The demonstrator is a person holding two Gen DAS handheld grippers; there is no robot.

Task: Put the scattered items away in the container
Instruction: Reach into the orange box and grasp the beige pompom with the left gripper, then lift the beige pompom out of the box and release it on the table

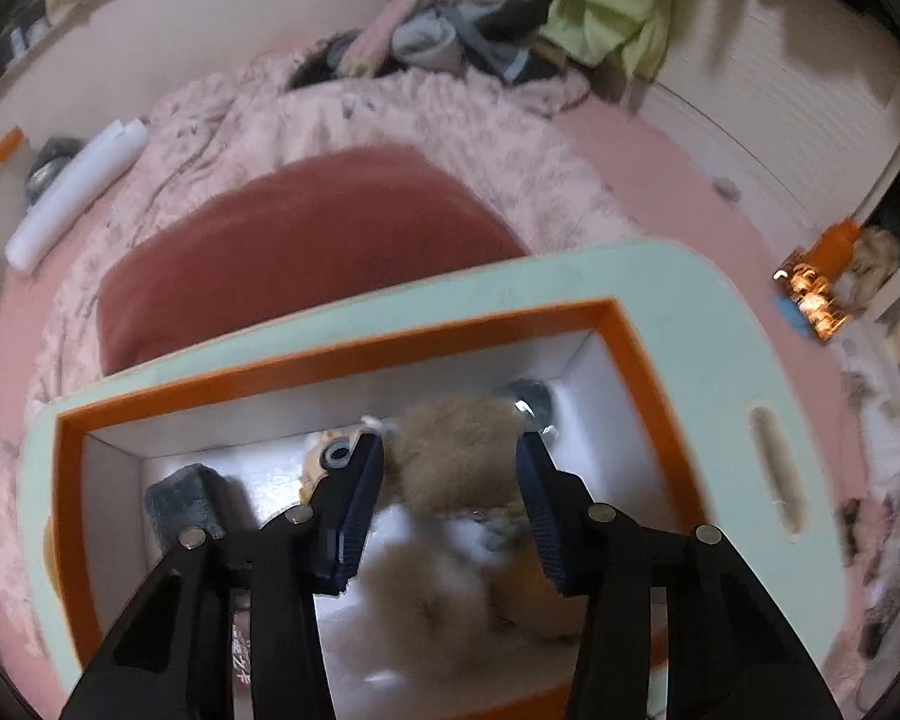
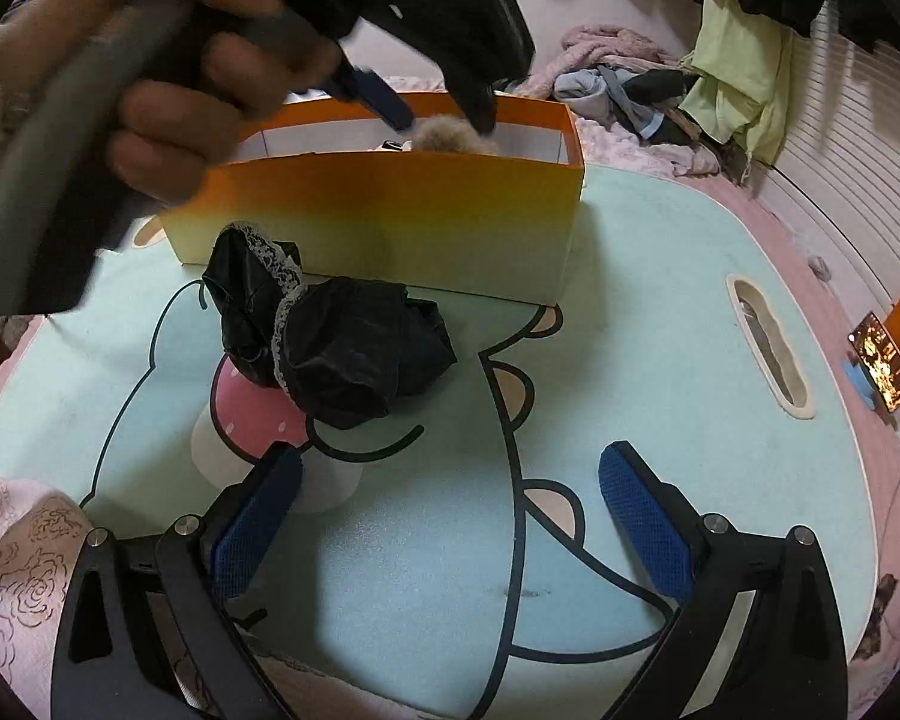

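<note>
In the left wrist view, the left gripper (image 1: 450, 468) is seen poised over the open top of the orange box (image 1: 342, 345), so that whatever it carries can go straight down inside. Its blue pads are spread, and the fluffy tan toy (image 1: 456, 456) lies between them; whether the pads are touching the fur cannot be told, though a gap seems to show on both sides, which suggests a release rather than a grip. Other items are already gathered in the box: a grey block (image 1: 183, 504) in the near-left corner, a small beige piece with a ring (image 1: 333, 453) beside the left pad, and a dark round object (image 1: 531, 399) in the far corner. The box is set on a pale green board (image 1: 720, 360), which gives it a flat base on the soft pink bedding (image 1: 390, 120). In the right wrist view, the right gripper (image 2: 450, 516) is held low over the board (image 2: 660, 252) with its pads spread wide and nothing between them, apparently kept ready. Ahead of it, a crumpled black cloth with lace trim (image 2: 342, 348) lies on the board just in front of the box (image 2: 390, 222), outside it; it is judged the next thing to be collected. The left gripper (image 2: 444, 114) is seen above the box rim, the toy's fur (image 2: 453, 138) showing just over the edge.
</note>
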